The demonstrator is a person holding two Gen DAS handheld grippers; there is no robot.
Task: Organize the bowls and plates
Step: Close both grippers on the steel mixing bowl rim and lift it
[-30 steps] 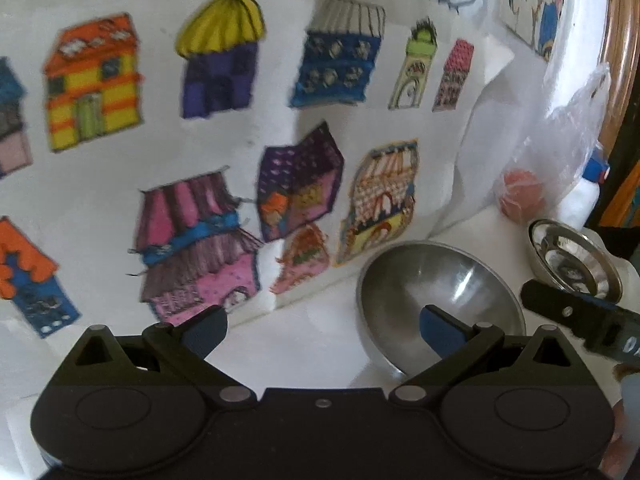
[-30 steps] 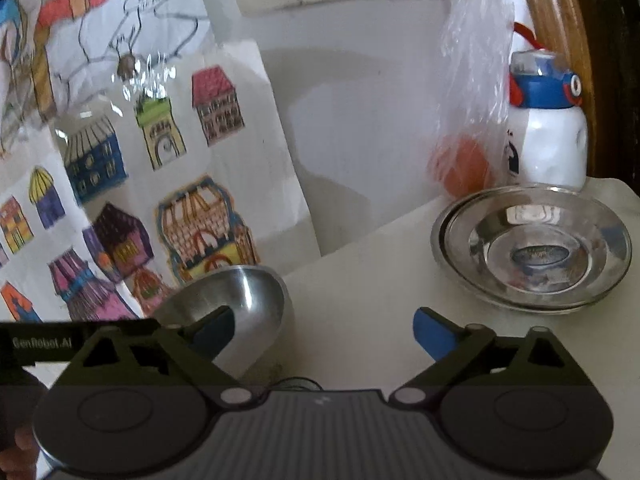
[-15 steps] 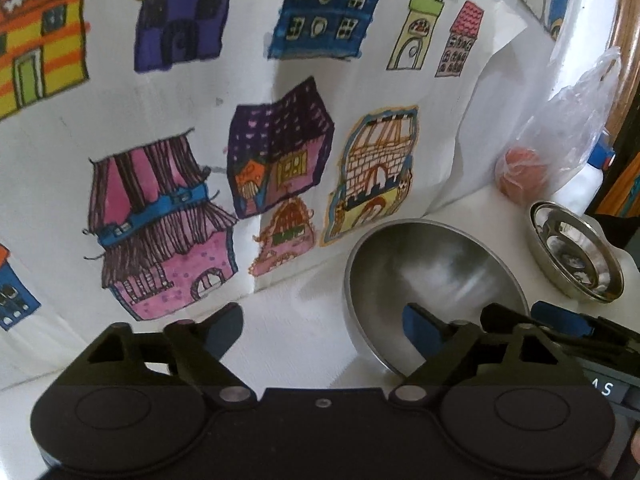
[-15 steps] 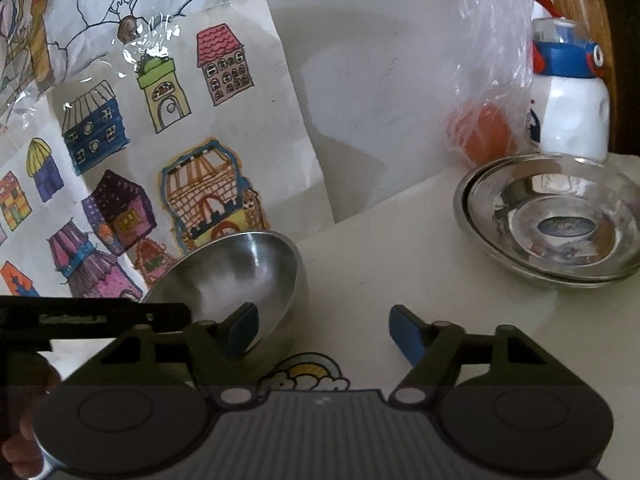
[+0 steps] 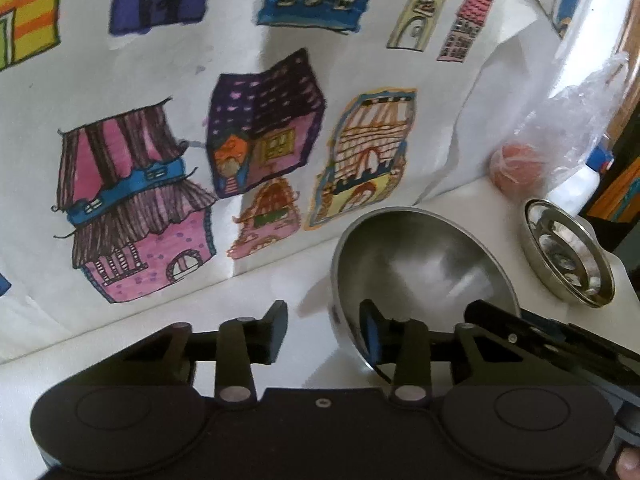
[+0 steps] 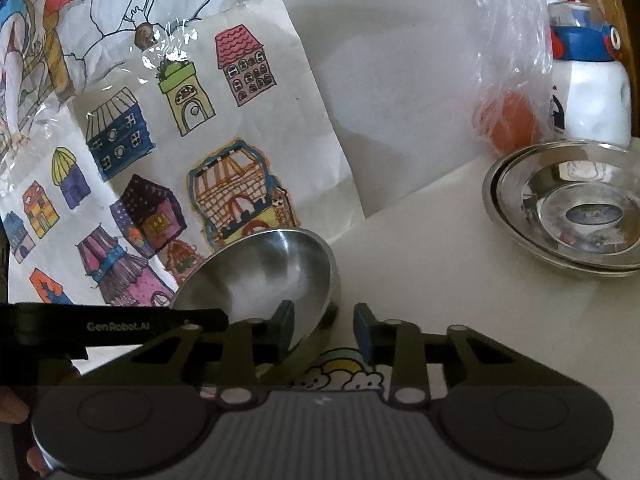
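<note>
Propped against the far wall, a sheet of coloured house drawings (image 6: 192, 184). On the white bench (image 6: 432, 280), well right and far, stacked steel plates (image 6: 568, 208); nearer and left, a steel bowl (image 6: 272, 272) tipped on its side. Left tool (image 5: 323, 328) level and low, jaws part-open astride the bowl's left rim, right pad inside. Right tool (image 6: 324, 330) likewise part-open across the right rim, left pad inside. Contact unclear for both. Readable on the left tool's body: "GenRobot.AI".
</note>
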